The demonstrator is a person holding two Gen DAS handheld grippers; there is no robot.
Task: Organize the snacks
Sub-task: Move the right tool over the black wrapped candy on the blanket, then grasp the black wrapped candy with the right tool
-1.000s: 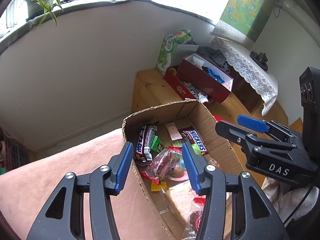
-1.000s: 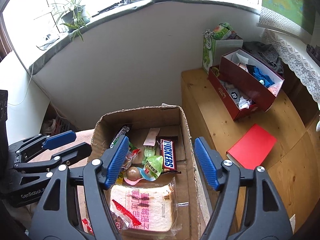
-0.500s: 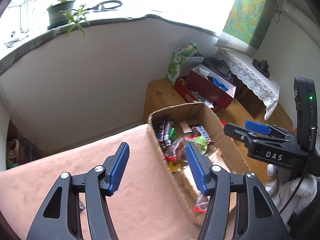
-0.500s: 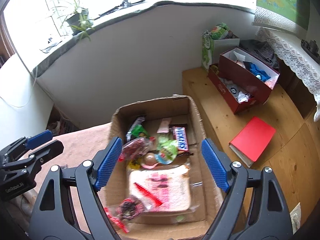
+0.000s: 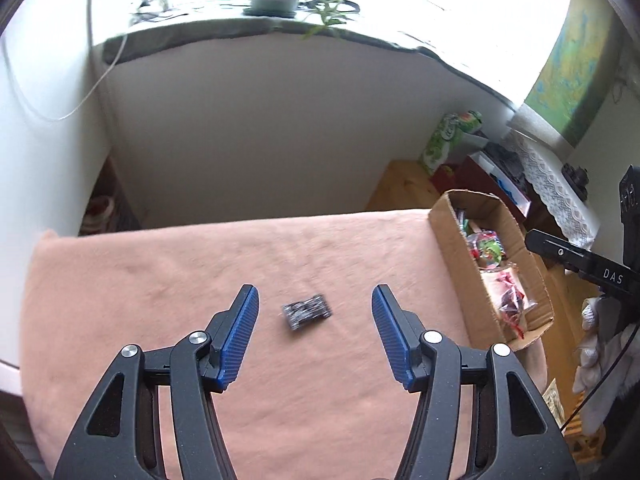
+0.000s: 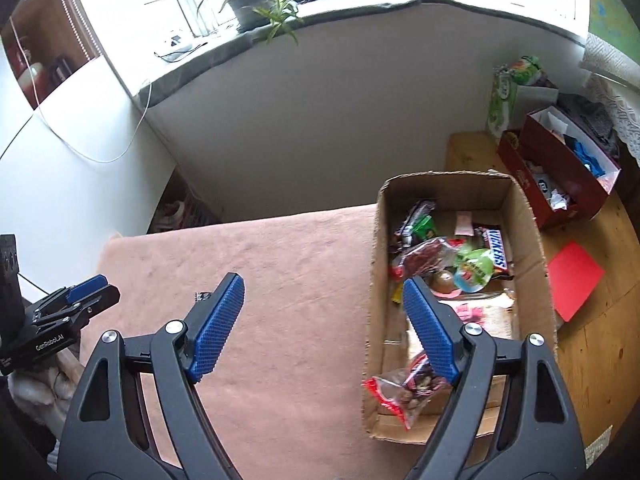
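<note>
Both grippers hang spread apart and empty over the pink blanket.

A small dark snack packet lies alone mid-blanket, just ahead of the left gripper, between its parted fingers but untouched. The cardboard box of snacks sits at the blanket's right edge; the right gripper hovers over the box's left wall, Snickers bar inside.

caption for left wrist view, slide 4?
Open left gripper hovering above a small dark foil snack packet on the pink blanket, brown cardboard snack box at right.
</note>
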